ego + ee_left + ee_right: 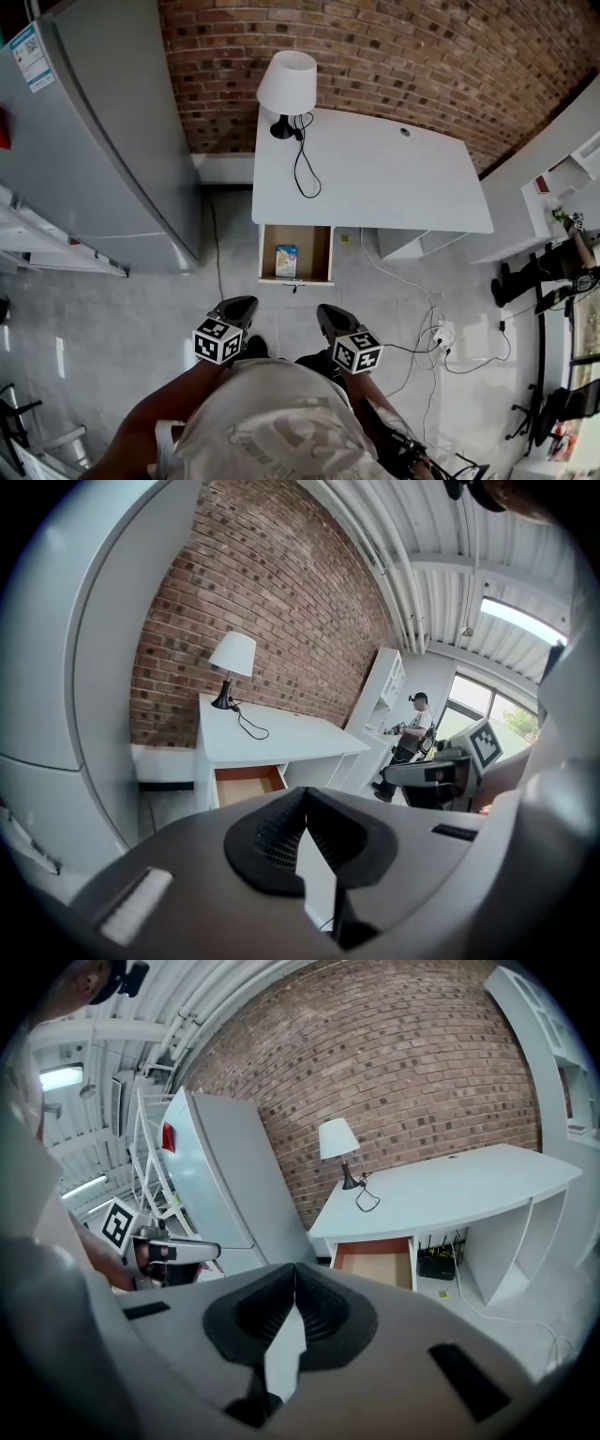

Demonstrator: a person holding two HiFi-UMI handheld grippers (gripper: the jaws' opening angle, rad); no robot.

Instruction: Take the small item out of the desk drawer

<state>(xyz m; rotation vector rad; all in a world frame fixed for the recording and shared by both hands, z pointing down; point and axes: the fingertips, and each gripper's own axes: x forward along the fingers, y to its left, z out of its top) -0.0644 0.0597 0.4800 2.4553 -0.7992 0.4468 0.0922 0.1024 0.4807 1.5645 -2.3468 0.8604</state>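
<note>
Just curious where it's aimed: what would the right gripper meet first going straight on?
Probably the open wood-lined drawer of the white desk; the right gripper tilts down, so grey floor may come first.

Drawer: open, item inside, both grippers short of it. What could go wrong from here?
1. The left gripper and right gripper both have their jaws shut; reaching in like that would likely shove the small item rather than grip it.
2. The item lies low in the left half of the drawer, so a jaw may catch the front rim.
3. The power strip on the floor to the right could snag a foot.
</note>
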